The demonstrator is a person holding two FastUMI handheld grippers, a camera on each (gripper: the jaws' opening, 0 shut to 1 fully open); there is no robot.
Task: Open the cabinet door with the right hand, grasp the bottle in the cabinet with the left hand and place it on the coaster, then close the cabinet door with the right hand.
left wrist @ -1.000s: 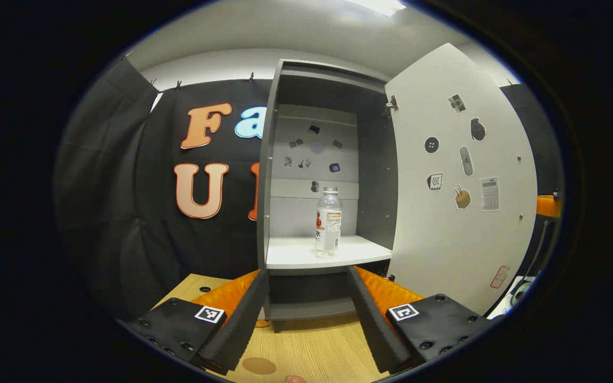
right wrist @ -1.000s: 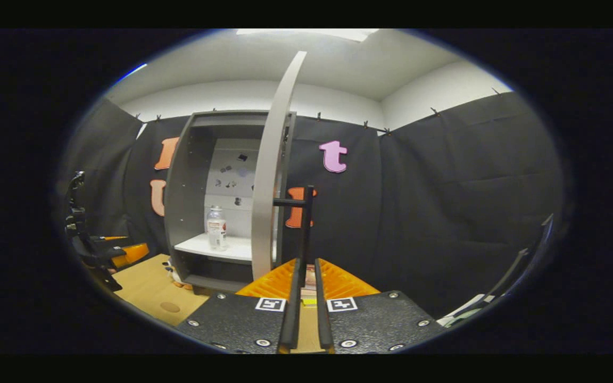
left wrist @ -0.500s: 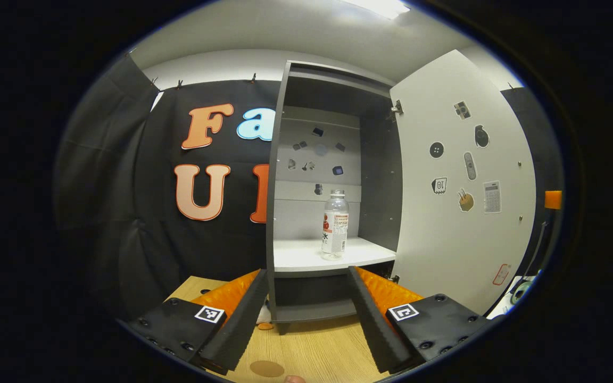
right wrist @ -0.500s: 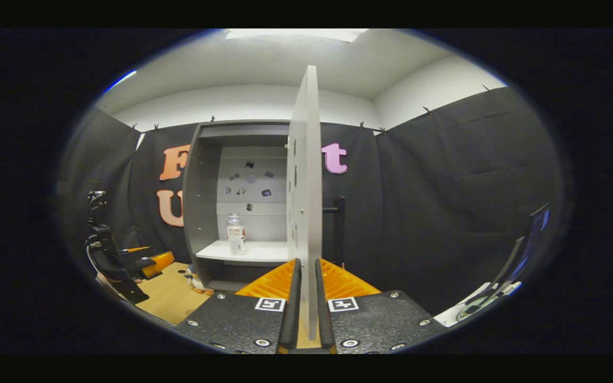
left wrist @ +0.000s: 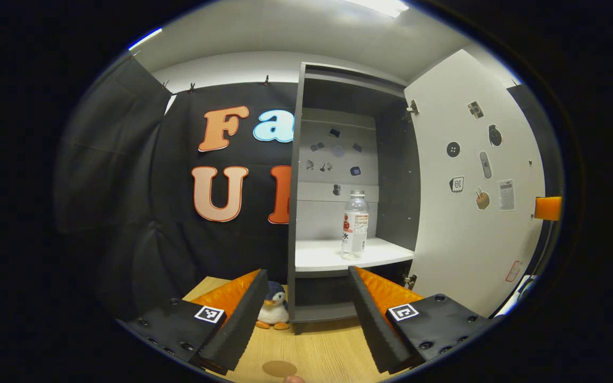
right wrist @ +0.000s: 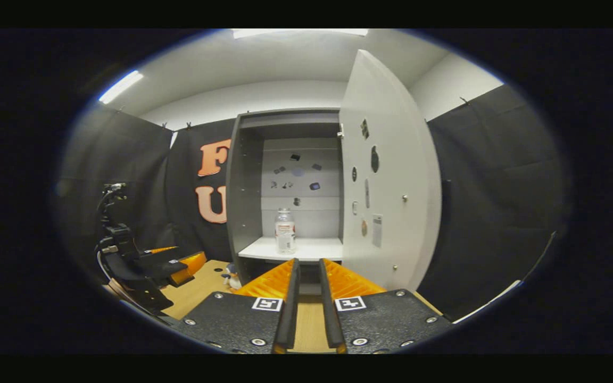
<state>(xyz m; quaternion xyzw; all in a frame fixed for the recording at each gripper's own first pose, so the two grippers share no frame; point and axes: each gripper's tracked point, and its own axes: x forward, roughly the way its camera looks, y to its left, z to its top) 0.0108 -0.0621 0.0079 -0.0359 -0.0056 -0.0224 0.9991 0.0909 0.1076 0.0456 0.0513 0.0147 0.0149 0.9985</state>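
The bottle [left wrist: 355, 224] stands upright on the white shelf [left wrist: 333, 256] inside the cabinet [left wrist: 338, 96], ahead of my left gripper [left wrist: 306, 276] and slightly to its right — well apart from it. My left gripper's fingers are spread wide with nothing between them. The cabinet door [left wrist: 477, 229] hangs fully open to the right. My right gripper [right wrist: 309, 266] faces the shelf; its fingers stand nearly together, a narrow gap between them, gripping nothing. A toy penguin [left wrist: 273, 311] sits on the table [left wrist: 317, 354] just left of the cabinet base, and a round coaster [left wrist: 279, 368] lies beneath my left gripper.

Materials and finish
Clear glossy plastic bottle [left wrist: 355, 225]; matt smooth cabinet [left wrist: 391, 175] boards; pale wood-grain desk [left wrist: 317, 351]; plush penguin [left wrist: 274, 311].
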